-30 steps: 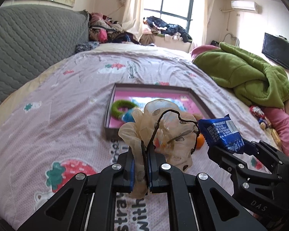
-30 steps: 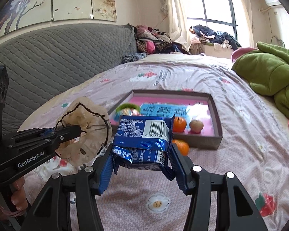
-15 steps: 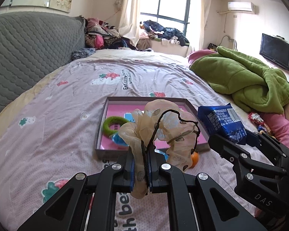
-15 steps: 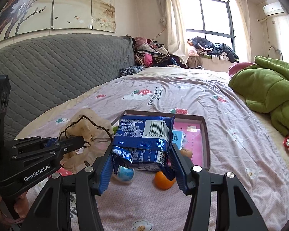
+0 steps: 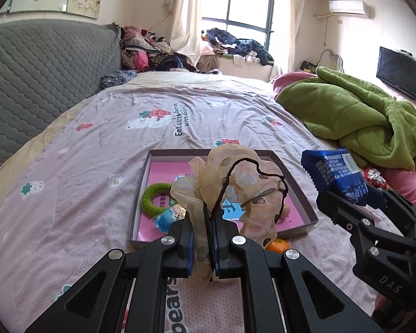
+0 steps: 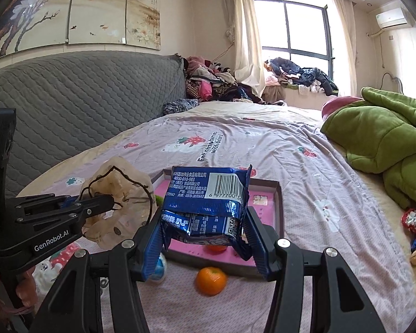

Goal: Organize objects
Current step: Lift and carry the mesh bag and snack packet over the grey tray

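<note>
- A bed fills the room, spread with a pale purple sheet printed with strawberries and bears; a grey quilted headboard runs along its left side.
- A crumpled green blanket lies heaped on the bed's right side.
- A shallow box with a pink floor sits on the sheet in front of both grippers. A green fuzzy ring lies inside it at the left.
- The left gripper has its jaws pinched together on a sheer beige drawstring pouch, which puffs up above the fingers, held over the box's near edge.
- The right gripper clamps a blue snack packet between its blue pads, barcode facing the camera, held up in front of the box.
- A small orange fruit rests on the sheet just outside the box's near wall.
- A small blue-and-white ball lies on the sheet beside the right gripper's left finger.
</note>
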A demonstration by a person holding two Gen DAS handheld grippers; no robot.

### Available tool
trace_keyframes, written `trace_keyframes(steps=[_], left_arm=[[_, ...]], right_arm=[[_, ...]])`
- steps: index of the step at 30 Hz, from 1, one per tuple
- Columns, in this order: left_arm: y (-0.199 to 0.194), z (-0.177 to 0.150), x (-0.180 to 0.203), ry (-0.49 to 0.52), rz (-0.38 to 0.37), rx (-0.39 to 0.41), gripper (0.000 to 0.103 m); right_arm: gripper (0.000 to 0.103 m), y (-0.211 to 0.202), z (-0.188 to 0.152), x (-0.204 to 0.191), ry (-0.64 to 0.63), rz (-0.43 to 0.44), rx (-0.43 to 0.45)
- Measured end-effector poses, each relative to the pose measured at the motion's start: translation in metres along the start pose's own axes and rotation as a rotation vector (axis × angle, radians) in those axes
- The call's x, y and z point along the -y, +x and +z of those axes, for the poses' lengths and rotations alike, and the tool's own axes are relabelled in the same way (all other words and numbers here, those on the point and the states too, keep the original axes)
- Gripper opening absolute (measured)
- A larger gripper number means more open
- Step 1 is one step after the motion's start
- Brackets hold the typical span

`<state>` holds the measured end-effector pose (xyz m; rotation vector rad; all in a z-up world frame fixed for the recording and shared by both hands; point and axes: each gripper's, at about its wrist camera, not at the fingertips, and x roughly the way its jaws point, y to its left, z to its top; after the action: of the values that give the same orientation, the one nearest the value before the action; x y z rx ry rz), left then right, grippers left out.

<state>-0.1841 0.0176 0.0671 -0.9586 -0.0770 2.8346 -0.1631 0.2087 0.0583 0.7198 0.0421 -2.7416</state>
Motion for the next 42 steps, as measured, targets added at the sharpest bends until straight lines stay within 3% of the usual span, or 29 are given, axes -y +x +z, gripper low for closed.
trace_keyframes(steps=[42], left_arm=[[0.075,0.047,0.005,0.006,0.073,-0.025,0.010]], right_arm=[[0.055,0.065,0.024,0.039,-0.011,-0.029,0.005]])
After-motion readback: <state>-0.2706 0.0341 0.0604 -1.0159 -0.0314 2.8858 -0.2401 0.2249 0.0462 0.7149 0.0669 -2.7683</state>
